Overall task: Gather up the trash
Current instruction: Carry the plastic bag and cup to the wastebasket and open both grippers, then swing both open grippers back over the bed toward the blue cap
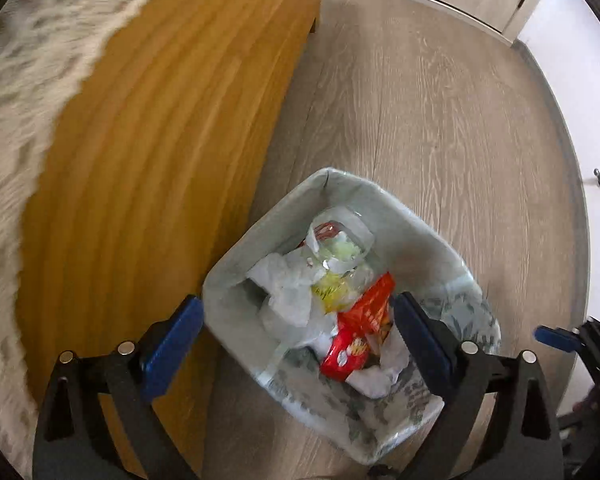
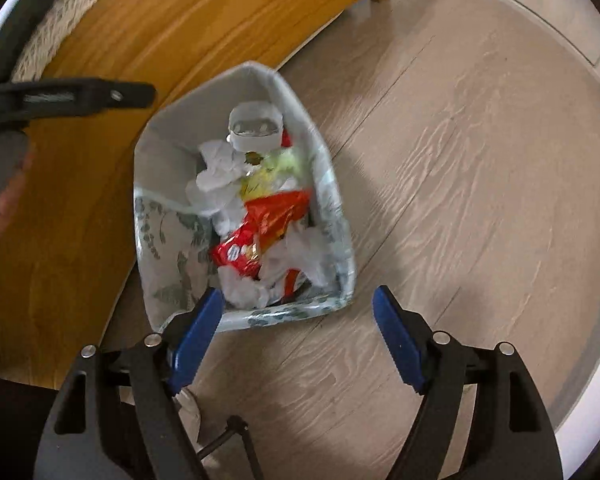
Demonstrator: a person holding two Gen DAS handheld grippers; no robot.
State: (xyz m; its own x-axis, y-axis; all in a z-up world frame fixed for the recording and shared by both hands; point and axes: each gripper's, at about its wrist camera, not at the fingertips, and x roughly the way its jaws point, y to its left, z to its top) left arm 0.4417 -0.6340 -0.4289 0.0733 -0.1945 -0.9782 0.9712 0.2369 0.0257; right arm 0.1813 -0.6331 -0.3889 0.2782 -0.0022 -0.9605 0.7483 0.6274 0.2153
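In the lower middle of the left wrist view, a pale fabric-lined waste bin with a grey-green leaf print stands on the light grey wood-grain floor, close beside the orange-brown wooden side of a piece of furniture that fills the left half of the frame. Inside the bin lie a red crinkled snack wrapper, crumpled white paper tissues, a yellow wrapper and a clear plastic cup toward the upper end.

The left gripper hangs above the bin, pointing down, its blue-padded fingers spread wide and released, with nothing clamped between them; the trash lies below in the gap.

In the right wrist view the bin sits in the centre, and the right gripper hovers at the lower middle over the bin's near rim and the floor, its fingers also parted and empty. At the far left edge of that view, a hand grips a black handle.
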